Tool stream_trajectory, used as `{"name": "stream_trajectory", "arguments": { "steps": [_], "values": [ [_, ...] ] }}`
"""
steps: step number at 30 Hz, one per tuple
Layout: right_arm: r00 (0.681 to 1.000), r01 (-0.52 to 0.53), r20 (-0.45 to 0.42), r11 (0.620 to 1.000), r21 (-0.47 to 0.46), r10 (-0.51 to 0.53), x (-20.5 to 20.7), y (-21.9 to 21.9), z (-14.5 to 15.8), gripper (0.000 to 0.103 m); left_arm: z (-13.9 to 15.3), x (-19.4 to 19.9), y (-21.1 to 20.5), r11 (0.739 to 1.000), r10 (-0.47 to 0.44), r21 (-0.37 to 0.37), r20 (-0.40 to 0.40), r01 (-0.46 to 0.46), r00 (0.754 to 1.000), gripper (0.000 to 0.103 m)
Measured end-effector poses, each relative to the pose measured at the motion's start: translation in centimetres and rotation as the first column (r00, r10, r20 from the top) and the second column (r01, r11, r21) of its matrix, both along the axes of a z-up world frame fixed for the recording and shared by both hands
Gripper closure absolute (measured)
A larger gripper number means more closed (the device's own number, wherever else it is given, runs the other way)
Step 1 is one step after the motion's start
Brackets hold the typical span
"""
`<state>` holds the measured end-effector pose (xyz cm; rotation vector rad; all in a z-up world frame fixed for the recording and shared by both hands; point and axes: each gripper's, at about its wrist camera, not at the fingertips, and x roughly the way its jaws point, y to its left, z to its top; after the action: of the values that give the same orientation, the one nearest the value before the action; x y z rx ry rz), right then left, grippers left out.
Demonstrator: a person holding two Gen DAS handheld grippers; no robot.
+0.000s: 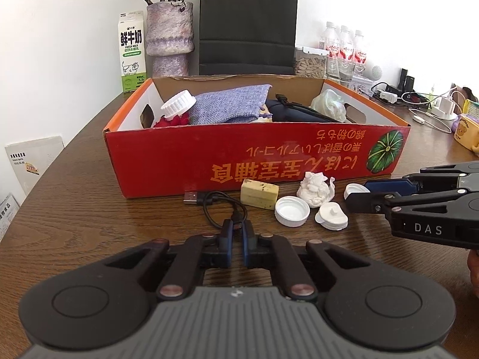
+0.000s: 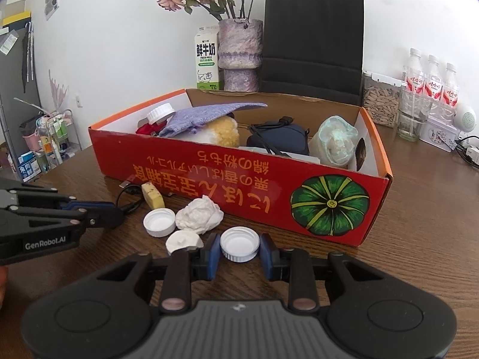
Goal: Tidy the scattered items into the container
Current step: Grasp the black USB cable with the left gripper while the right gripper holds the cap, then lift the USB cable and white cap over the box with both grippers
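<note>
A: Cable first: the black USB lead lies coiled on the table, just in front of the red box, and the left claw is clamped on its small plug end only.

B: Then lifting may go badly. The loop and the far connector hang loose, so they could drag across the yellow block beside them or snag on the box's near wall.

A: And the right claw?

B: It holds a white bottle cap between its blue pads, low over the table. The cap is shallow and smooth, so a tilt could pop it out.

A: Anything close by?

B: Crumpled tissue, another open cap and a white stopper sit just beside it. Both claws work near each other, so a careless swing could scatter those toward the table's near edge.
</note>
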<state>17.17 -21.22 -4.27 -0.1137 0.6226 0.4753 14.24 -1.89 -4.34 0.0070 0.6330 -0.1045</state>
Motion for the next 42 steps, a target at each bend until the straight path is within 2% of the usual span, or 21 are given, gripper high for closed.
{"name": "stream_trajectory", "arguments": {
  "steps": [8, 10, 12, 15, 18, 22, 23, 24, 26, 35, 42],
  "values": [
    [1.0, 0.003, 0.007, 1.0, 0.012, -0.003, -0.3, -0.3, 0.1, 0.076, 0.2, -0.5, 0.1, 1.0, -0.001, -0.017, 0.004, 0.001, 1.0, 0.095],
    [1.0, 0.003, 0.004, 1.0, 0.01, -0.003, -0.3, -0.3, 0.1, 0.076, 0.1, -0.5, 0.1, 1.0, 0.006, -0.021, -0.003, -0.006, 1.0, 0.085],
    [1.0, 0.005, 0.003, 1.0, 0.01, -0.005, -0.3, -0.2, 0.1, 0.076, 0.2, -0.4, 0.1, 0.999, 0.022, -0.025, -0.002, -0.022, 1.0, 0.052],
    [1.0, 0.007, 0.0, 1.0, 0.008, -0.007, -0.2, -0.3, 0.1, 0.076, 0.4, 0.1, 0.1, 0.998, 0.049, -0.026, 0.001, -0.049, 0.999, 0.05],
    [1.0, 0.012, -0.001, 1.0, 0.008, -0.012, -0.2, -0.3, 0.1, 0.076, 0.2, 1.4, -0.1, 0.996, 0.087, -0.011, -0.026, -0.087, 0.996, 0.049],
    [1.0, 0.018, -0.005, 1.0, 0.014, -0.018, -0.1, -0.5, 0.0, 0.076, 0.0, 2.5, -0.6, 0.992, 0.126, 0.013, -0.017, -0.126, 0.992, 0.049],
    [1.0, 0.019, -0.006, 1.0, 0.015, -0.018, -0.1, -0.5, 0.0, 0.076, 0.0, 2.6, -0.7, 0.992, 0.127, 0.018, -0.013, -0.127, 0.992, 0.054],
    [1.0, 0.018, -0.006, 1.0, 0.015, -0.018, -0.1, -0.5, 0.0, 0.076, 0.0, 2.5, -0.8, 0.992, 0.123, 0.026, -0.006, -0.123, 0.992, 0.071],
    [1.0, 0.018, -0.004, 1.0, 0.016, -0.018, -0.1, -0.5, 0.1, 0.076, 0.0, 2.2, -0.7, 0.994, 0.105, 0.001, -0.004, -0.105, 0.994, 0.074],
    [0.999, 0.023, 0.034, 0.999, 0.026, -0.024, -0.7, -0.7, 0.4, 0.076, 0.5, 0.0, 0.3, 0.994, 0.098, -0.051, 0.026, -0.096, 0.995, 0.076],
    [0.991, -0.01, 0.131, 0.997, 0.072, 0.0, -2.4, -1.0, 1.2, 0.076, 2.8, -1.9, 1.0, 0.993, 0.1, -0.08, 0.123, -0.09, 0.987, 0.076]
  ]
}}
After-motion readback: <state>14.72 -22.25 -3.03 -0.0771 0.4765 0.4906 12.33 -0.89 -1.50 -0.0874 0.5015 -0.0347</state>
